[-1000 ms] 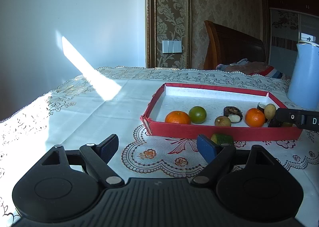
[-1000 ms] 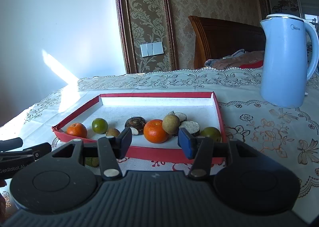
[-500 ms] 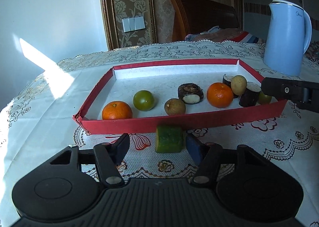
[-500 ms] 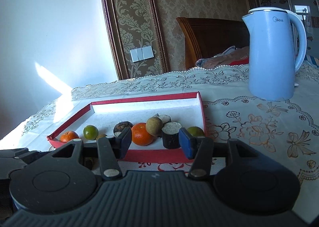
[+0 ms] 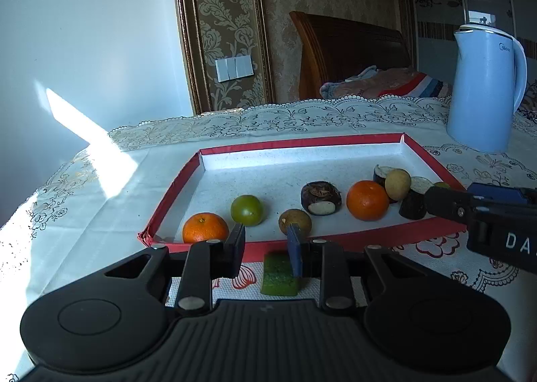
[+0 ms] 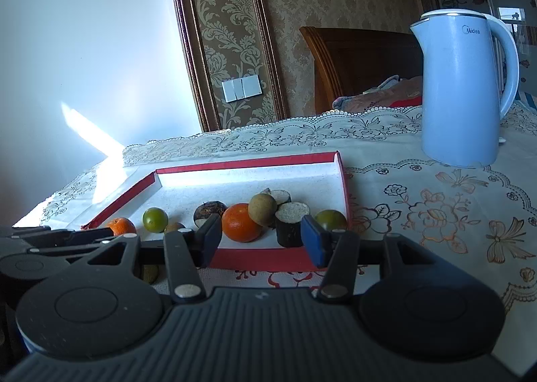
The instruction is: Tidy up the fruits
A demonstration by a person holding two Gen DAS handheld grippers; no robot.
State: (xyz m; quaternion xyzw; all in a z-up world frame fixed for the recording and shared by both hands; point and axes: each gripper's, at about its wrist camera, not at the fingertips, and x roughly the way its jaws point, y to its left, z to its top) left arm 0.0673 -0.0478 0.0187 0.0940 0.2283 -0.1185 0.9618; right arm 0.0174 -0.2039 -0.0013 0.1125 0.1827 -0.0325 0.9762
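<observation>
A pale lace-edged tablecloth with floral print covers the table. A tall light-blue plastic electric kettle stands behind the far right corner of the tray, well apart from it.

The shallow rectangular tray with red walls and a white floor is the landmark. It holds nine pieces, all lined up along its near wall. From its left end they are:
- an orange mandarin
- a round green citrus
- a small round brown fruit
- a dark brown husked piece with a white cut face
- a second orange mandarin
- a tan round fruit resting against two dark cylinders with pale cut tops
- a small green fruit at the right end

The tray's back half is bare.

Your right gripper hovers at the tray's near right part, jaws apart with nothing between them.

Your left gripper is just outside the tray's near wall, toward its left half. Its jaws are drawn in on the green rectangular chunk of fruit. The right pad lies against the chunk, but contact at the left pad is hard to confirm.

That chunk sits on the cloth just outside the tray's near wall, so it is not yet in the tray. Its long side appears to run along the fingers, pointing toward the tray. The left hand is plainly the nearer one. The coming move is probably a short lift over the near wall.
</observation>
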